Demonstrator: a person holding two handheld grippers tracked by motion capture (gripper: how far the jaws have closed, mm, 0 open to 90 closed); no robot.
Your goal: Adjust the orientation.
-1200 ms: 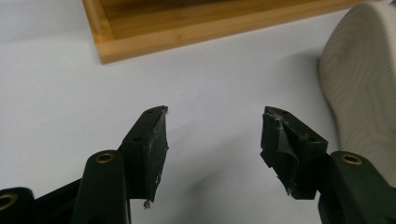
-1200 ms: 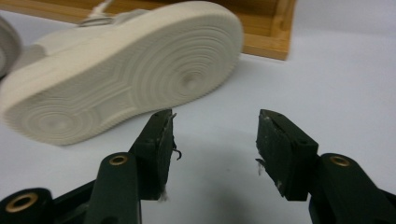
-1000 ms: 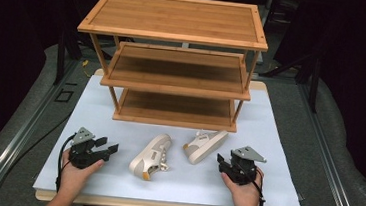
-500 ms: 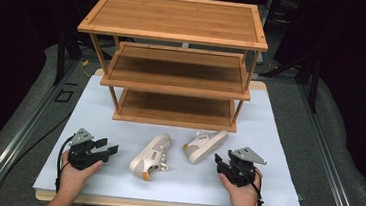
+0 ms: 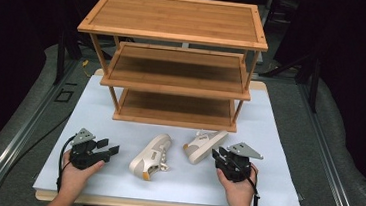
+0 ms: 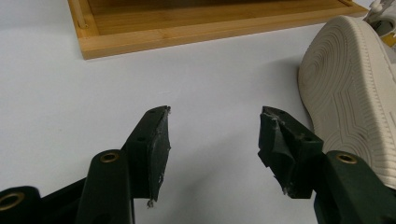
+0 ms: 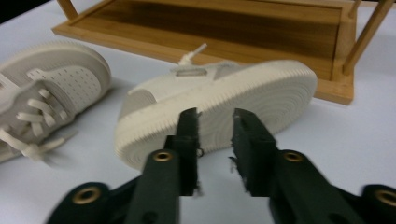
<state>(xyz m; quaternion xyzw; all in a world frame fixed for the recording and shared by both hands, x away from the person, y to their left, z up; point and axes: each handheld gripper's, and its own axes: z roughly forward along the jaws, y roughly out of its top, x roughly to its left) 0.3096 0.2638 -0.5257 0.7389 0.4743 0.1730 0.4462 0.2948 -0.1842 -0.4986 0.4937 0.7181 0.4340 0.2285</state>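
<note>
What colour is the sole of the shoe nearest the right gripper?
Cream, the sole shows best in the right gripper view.

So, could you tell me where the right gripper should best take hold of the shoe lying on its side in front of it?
Probably the sole edge of the right shoe, approached from the near side: lying on its side, it presents that rim toward the right gripper.

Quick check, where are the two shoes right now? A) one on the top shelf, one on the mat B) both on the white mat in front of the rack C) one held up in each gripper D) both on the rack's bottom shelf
B: the left shoe and the right shoe both lie tipped over on the white mat, in front of the wooden rack, whose three shelves are bare.
</note>
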